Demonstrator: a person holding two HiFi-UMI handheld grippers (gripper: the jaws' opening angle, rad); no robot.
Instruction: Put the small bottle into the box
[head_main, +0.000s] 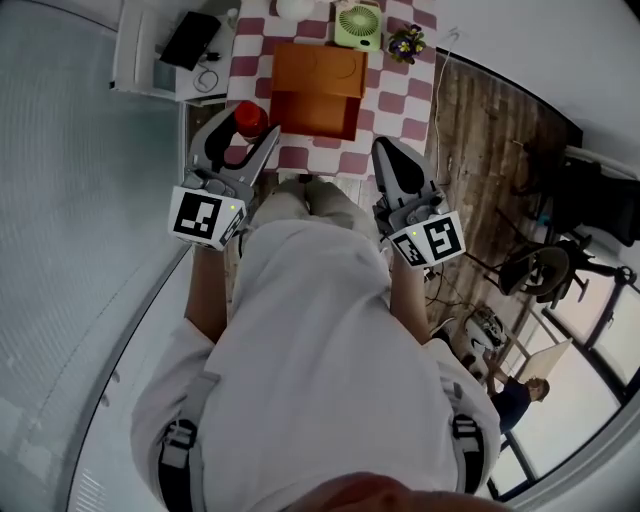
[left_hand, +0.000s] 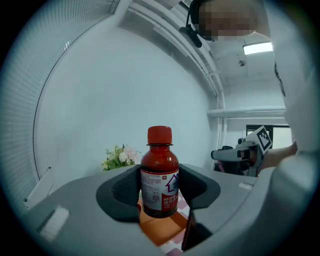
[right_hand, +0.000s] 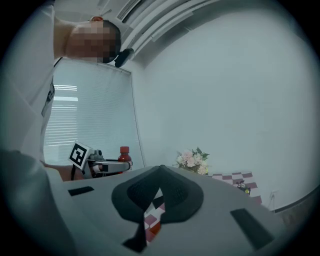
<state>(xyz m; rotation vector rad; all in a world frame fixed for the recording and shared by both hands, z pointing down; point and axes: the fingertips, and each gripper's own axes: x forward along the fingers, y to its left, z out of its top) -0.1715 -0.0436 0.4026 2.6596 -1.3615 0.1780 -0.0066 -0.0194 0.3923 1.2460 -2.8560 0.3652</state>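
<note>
A small dark-red bottle (left_hand: 160, 172) with a red cap and a white label stands upright between my left gripper's (left_hand: 160, 192) pads, which are shut on its body. In the head view the bottle (head_main: 248, 118) and left gripper (head_main: 243, 135) are held over the table's near left part, just left of the open orange box (head_main: 315, 85). The box's orange surface (left_hand: 159, 227) shows below the bottle. My right gripper (head_main: 386, 150) hangs at the table's near right edge, shut with nothing in it (right_hand: 159, 175). The right gripper view also catches the left gripper (right_hand: 102, 164) with the bottle (right_hand: 124, 154).
The table wears a red and white checkered cloth (head_main: 400, 95). At its far end stand a green fan (head_main: 358, 25) and a small flower pot (head_main: 407, 42). A white shelf with a black device (head_main: 190, 40) is at the left. Another person (head_main: 515, 395) sits on the wooden floor side, lower right.
</note>
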